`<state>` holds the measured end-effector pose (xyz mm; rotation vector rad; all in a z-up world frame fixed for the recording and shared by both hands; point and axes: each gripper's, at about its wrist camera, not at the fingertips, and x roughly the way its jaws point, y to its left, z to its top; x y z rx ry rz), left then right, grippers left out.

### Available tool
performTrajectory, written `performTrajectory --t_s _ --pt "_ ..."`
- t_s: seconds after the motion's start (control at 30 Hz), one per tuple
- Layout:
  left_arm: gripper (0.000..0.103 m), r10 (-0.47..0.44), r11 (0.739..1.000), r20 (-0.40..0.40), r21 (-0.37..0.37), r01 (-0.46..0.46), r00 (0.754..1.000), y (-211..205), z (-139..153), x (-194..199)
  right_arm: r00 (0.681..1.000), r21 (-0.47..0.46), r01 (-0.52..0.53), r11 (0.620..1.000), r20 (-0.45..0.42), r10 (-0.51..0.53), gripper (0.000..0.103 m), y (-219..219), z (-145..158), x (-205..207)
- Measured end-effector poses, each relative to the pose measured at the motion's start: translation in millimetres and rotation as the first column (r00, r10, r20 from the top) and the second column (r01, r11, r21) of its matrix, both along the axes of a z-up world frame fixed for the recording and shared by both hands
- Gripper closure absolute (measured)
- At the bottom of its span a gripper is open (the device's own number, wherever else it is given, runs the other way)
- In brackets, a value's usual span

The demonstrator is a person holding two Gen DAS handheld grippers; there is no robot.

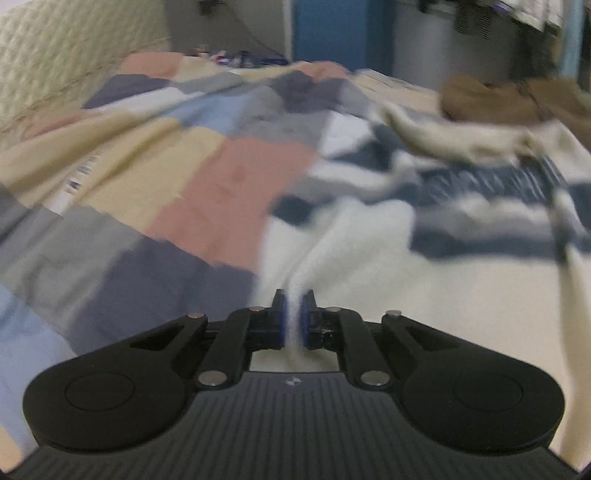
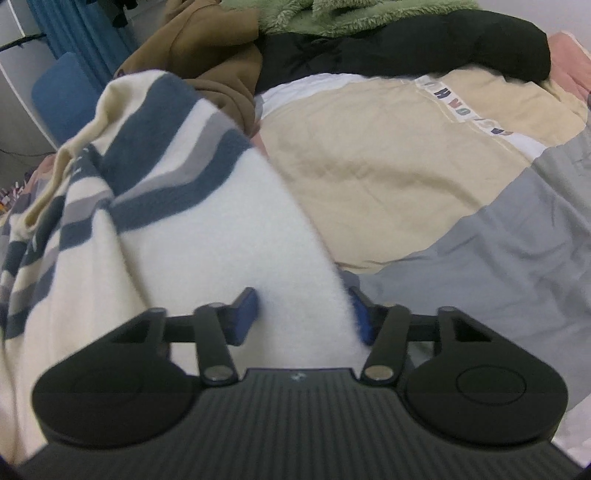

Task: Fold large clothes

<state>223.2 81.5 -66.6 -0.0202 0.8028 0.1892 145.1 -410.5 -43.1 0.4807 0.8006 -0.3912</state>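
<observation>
cream navy-striped sweater (image 2: 177, 206), pastel patchwork bedspread (image 1: 155, 177)

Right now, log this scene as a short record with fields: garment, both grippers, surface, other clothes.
garment: cream sweater with navy and grey stripes, rumpled on the bed
left gripper: shut on a pinched ridge of the cream fabric
right gripper: fabric between the pads; grip unclear
surface: patchwork bedspread
other clothes: brown hoodie, black garment, green fleece

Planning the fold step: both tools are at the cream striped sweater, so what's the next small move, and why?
Probably close the right tool: the cream fleece sweater with navy and grey stripes lies between its blue pads, which stand apart. The left tool already pinches a ridge of it.
</observation>
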Motion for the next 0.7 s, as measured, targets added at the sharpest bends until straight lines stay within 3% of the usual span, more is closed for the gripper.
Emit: performTrajectory --t_s 0.13,0.27,0.37,0.43,0.5,0.6,0.7 --pt "0.095 0.081 0.987 0.053 0.136 -0.087 0.995 44 37 27 1.000 -0.018 -0.020 1.000 -0.003 0.020 0.071 -2 2 0" --pt "0.095 0.197 0.958 0.108 0.192 -0.215 0.974 96 70 61 0.999 -0.037 -0.043 0.998 0.009 0.043 0.077 -2 4 1" --pt "0.098 0.271 0.910 0.124 0.291 -0.296 0.955 128 73 92 0.999 0.022 -0.015 1.000 0.035 0.014 0.079 -11 5 -2" --pt "0.098 0.331 0.845 0.148 0.394 -0.363 0.932 149 65 111 0.998 0.058 -0.003 0.998 0.056 -0.001 0.084 -16 9 -4" --pt "0.098 0.389 0.824 0.111 0.403 -0.399 0.915 178 49 126 0.997 0.075 0.000 0.997 0.075 -0.006 0.087 -19 13 -5" --pt "0.098 0.432 0.847 0.049 0.320 -0.424 0.900 211 22 133 0.996 0.096 0.012 0.995 0.083 -0.020 0.088 -22 12 -3" --pt "0.098 0.371 0.900 0.020 0.239 -0.364 0.929 217 -4 129 0.996 0.127 0.034 0.991 0.074 -0.044 0.088 -25 7 4"
